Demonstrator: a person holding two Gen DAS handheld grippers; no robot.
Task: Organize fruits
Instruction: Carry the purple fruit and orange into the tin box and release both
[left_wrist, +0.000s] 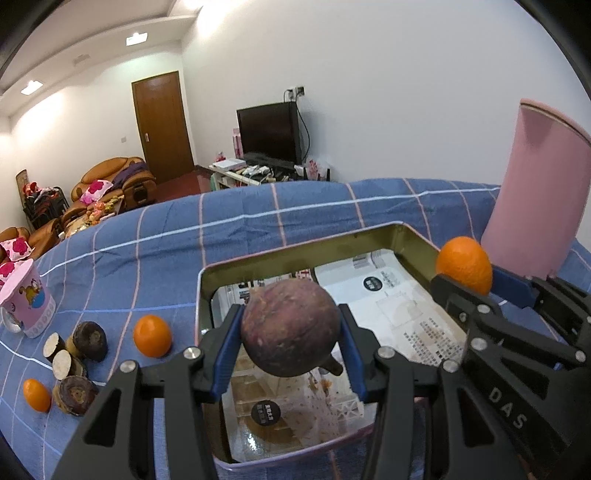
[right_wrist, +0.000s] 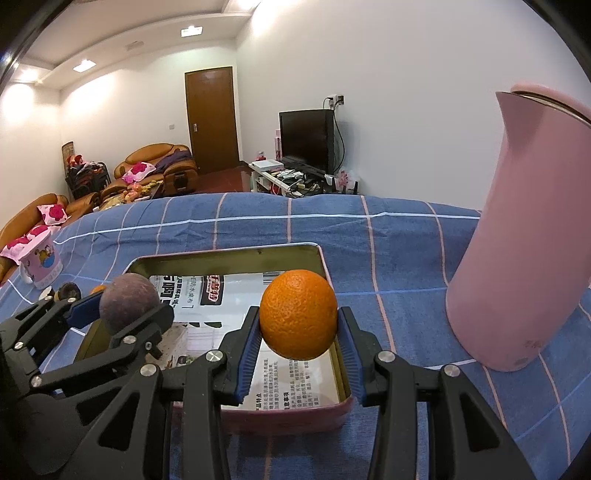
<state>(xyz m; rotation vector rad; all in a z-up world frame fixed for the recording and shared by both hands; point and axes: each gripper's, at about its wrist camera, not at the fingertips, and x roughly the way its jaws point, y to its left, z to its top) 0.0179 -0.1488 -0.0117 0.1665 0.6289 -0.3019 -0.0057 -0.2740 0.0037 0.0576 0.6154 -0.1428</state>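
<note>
My left gripper is shut on a round dark purple fruit and holds it above the open pink tin box, which is lined with printed paper. My right gripper is shut on an orange and holds it above the same tin, near its right side. Each gripper shows in the other's view: the right one with its orange, the left one with the purple fruit.
On the blue checked cloth left of the tin lie two oranges, several brown cut root pieces and a pink cartoon cup. A tall pink jug stands right of the tin.
</note>
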